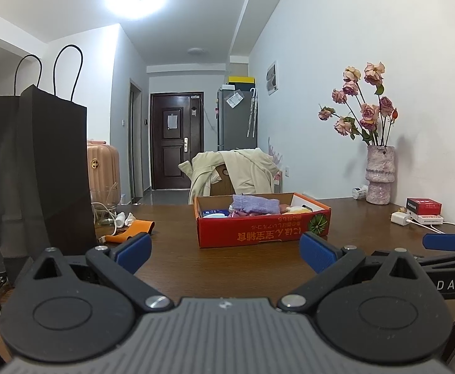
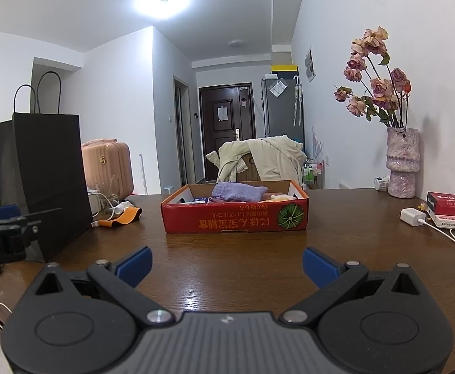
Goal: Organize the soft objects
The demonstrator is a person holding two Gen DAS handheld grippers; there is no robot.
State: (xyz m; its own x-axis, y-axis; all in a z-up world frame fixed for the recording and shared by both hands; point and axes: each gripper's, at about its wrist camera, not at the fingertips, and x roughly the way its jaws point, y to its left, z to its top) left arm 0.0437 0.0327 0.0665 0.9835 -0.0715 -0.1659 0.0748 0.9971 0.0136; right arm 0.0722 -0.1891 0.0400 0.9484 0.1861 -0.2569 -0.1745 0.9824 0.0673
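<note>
A red cardboard box stands on the brown table ahead of both grippers. It holds a folded lilac cloth on top of other soft items. An orange soft piece lies on the table left of the box. My left gripper is open and empty, well short of the box. My right gripper is open and empty, also short of the box. The right gripper's finger shows at the right edge of the left wrist view.
A tall black paper bag stands at the left. A pink vase of dried roses, a red box and a white charger sit at the right. A chair with a cream coat is behind the table.
</note>
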